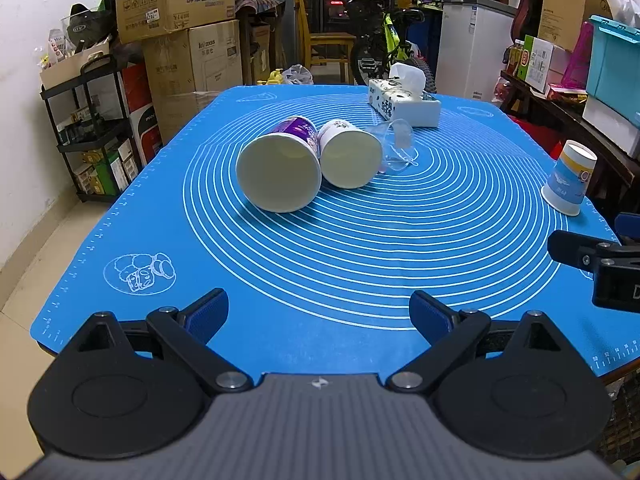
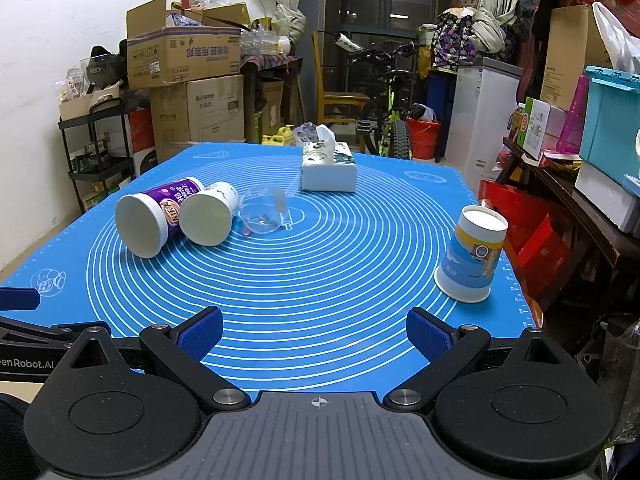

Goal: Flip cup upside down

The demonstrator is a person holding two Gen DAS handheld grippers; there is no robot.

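A: What sits nearest?

B: Two claws, both low over the near edge of the desk. The left claw (image 1: 319, 316) has its blue-padded fingers spread wide apart with nothing between them. The right claw (image 2: 315, 333) is the same: fingers well apart, empty. Each one points forward along the blue mat (image 1: 320, 248), roughly level. In the left view the right claw pokes in at the right edge; in the right view the left one shows at the left edge, so they sit side by side.

A: And cups, how many?

B: Four. The blue-and-yellow paper cup (image 2: 472, 256) stands mouth down near the right edge of the mat, closest to the right claw and apart from the rest. Farther in, left of centre, three lie on their sides in a row: a purple-printed cup (image 1: 280, 164), a white cup (image 1: 351, 154) touching it, and a clear plastic cup (image 2: 262, 212) just beside the white one. The two paper ones show their open mouths toward the claws.

A: Anything behind them?

B: One tissue box (image 2: 329, 170), upright near the far edge, a tissue sticking out of its top. Beyond the desk are stacked cardboard boxes (image 2: 188, 60) and one bicycle (image 1: 384, 40).
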